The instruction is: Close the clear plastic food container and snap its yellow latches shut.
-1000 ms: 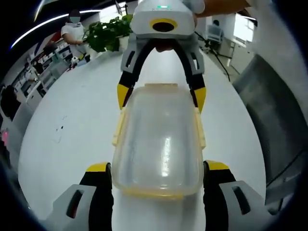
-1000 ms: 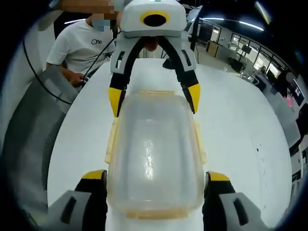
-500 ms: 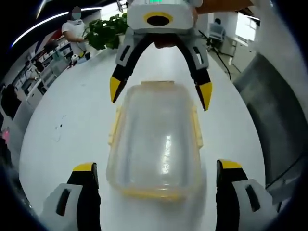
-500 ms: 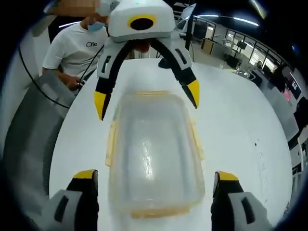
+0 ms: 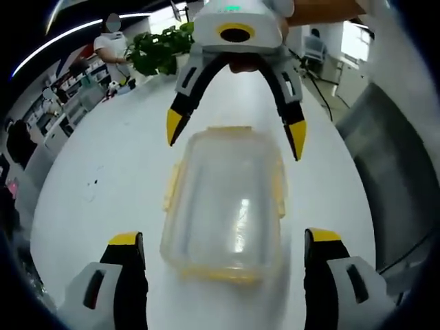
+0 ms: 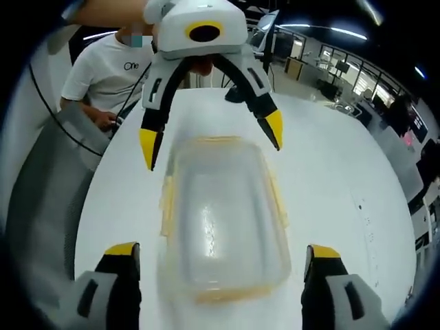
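Two grippers: both are mine, one in each hand, facing each other across the container.
Left gripper [image 5: 220, 239]: in the left gripper view its yellow-tipped jaws rise at 7 and 5 o'clock, spread wide, holding nothing, standing apart from the container's near corners. In the right gripper view it [image 6: 210, 139] comes in at 12 o'clock, tips splayed past the far end of the lid.
Right gripper [image 6: 220, 249]: in the right gripper view its jaws stand at 7 and 5 o'clock, equally wide and empty-handed, clear of the container walls. In the left gripper view it [image 5: 234, 136] hangs at 12 o'clock, tips just outside the far corners, not touching as far as I can tell.
Container [image 5: 225, 196]: clear plastic, lid on top, lying lengthwise between my two tools at the centre of each view [image 6: 221, 221].
Latches [image 5: 172, 186]: pale yellow, along the long sides at 9 and 3 o'clock and at both short ends; whether they are snapped down I cannot tell.
Table [image 5: 103, 185]: white, bearing the container.
Plant [image 5: 159, 49]: green, at 11 o'clock beyond the table.
Person [image 6: 110, 65]: white T-shirt, at 10 o'clock of the right gripper view.
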A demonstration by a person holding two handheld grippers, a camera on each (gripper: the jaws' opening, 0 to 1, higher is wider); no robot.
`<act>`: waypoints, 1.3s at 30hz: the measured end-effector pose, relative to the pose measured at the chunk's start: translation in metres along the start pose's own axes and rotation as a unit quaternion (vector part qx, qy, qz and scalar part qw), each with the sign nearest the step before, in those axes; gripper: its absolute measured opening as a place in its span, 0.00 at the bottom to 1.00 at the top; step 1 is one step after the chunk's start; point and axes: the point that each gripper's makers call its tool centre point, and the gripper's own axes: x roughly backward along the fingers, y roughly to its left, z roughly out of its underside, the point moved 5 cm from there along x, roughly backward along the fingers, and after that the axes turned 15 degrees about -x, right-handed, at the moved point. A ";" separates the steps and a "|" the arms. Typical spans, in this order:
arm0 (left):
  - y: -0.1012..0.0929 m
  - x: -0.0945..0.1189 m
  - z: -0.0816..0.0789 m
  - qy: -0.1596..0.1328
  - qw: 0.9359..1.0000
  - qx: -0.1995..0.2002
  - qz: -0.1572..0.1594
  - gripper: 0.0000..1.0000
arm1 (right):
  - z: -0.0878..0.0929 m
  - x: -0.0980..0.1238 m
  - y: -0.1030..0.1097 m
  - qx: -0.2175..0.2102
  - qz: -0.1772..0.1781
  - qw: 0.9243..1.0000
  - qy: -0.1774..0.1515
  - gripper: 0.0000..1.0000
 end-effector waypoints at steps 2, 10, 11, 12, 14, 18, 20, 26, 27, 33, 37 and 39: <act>-0.002 0.003 -0.001 0.001 1.000 0.004 -0.004 0.94 | 0.000 0.003 0.002 -0.001 0.004 1.000 -0.002 0.99; -0.012 0.021 -0.008 -0.016 0.999 0.019 -0.031 0.94 | 0.007 0.018 0.017 -0.018 0.018 0.999 -0.026 0.99; -0.015 0.024 -0.009 -0.018 0.999 0.024 -0.036 0.94 | 0.009 0.021 0.020 -0.019 0.024 0.999 -0.027 0.99; -0.016 0.026 -0.010 -0.022 0.999 0.031 -0.039 0.93 | 0.010 0.023 0.023 -0.020 0.028 0.999 -0.032 0.99; -0.022 0.030 -0.011 -0.026 0.998 0.037 -0.040 0.94 | 0.012 0.027 0.028 -0.024 0.029 0.999 -0.034 0.99; -0.032 0.040 -0.015 -0.027 0.997 0.042 -0.063 0.95 | 0.018 0.037 0.038 -0.037 0.041 0.997 -0.046 0.99; -0.036 0.044 -0.016 -0.031 0.995 0.052 -0.076 0.95 | 0.021 0.041 0.043 -0.041 0.045 0.997 -0.049 0.99; -0.054 0.055 -0.019 -0.030 0.993 0.067 -0.096 0.97 | 0.028 0.057 0.053 -0.050 0.069 0.994 -0.063 0.99; -0.058 0.058 -0.019 -0.027 0.992 0.069 -0.100 0.98 | 0.029 0.060 0.056 -0.054 0.074 0.993 -0.068 0.99; -0.072 0.072 -0.020 -0.021 0.989 0.080 -0.125 0.99 | 0.038 0.076 0.068 -0.080 0.101 0.987 -0.093 0.99; -0.085 0.081 -0.020 -0.024 0.985 0.096 -0.140 0.99 | 0.045 0.084 0.080 -0.087 0.110 0.985 -0.102 0.99; -0.093 0.082 -0.019 -0.026 0.984 0.104 -0.142 0.99 | 0.048 0.089 0.087 -0.077 0.128 0.983 -0.103 0.99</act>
